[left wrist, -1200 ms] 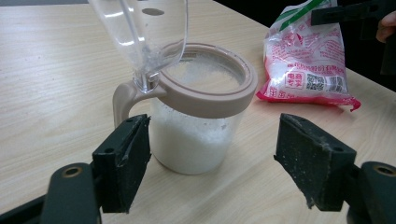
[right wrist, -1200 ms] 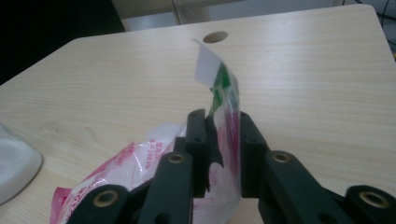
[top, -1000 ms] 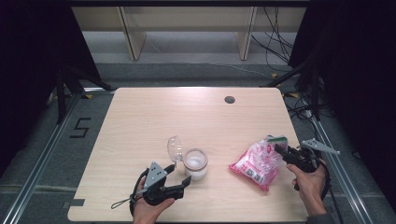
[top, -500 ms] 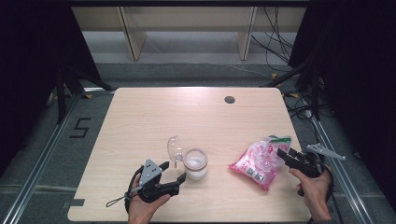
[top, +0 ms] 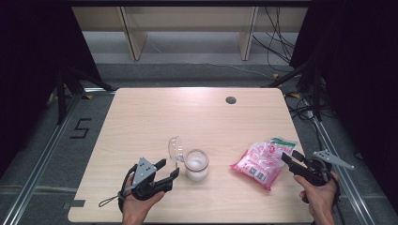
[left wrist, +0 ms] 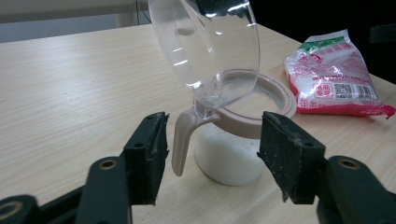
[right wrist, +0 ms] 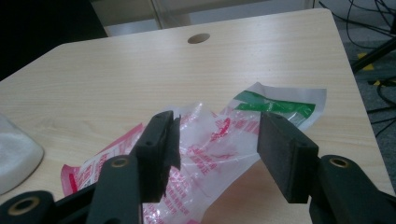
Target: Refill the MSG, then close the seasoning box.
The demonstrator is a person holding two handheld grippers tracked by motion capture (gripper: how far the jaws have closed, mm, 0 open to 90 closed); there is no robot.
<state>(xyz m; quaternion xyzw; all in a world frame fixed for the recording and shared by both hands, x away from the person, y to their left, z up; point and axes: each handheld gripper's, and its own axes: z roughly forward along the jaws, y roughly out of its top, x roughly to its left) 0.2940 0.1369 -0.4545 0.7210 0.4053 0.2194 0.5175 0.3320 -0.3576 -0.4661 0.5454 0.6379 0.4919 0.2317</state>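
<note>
Left gripper (left wrist: 212, 154) closing, loose around jar (left wrist: 229, 154); right gripper (right wrist: 217, 140) opening, clear of bag (right wrist: 210, 135).

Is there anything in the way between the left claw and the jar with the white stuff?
No. The left claw has open jaws right at the jar, with just its beige lid tab between them. The pink bag lies off to the side.

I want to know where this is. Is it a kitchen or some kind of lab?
Probably a recording lab, not a kitchen: a bare wooden table stands between dark curtains, with cables on the floor behind.
</note>
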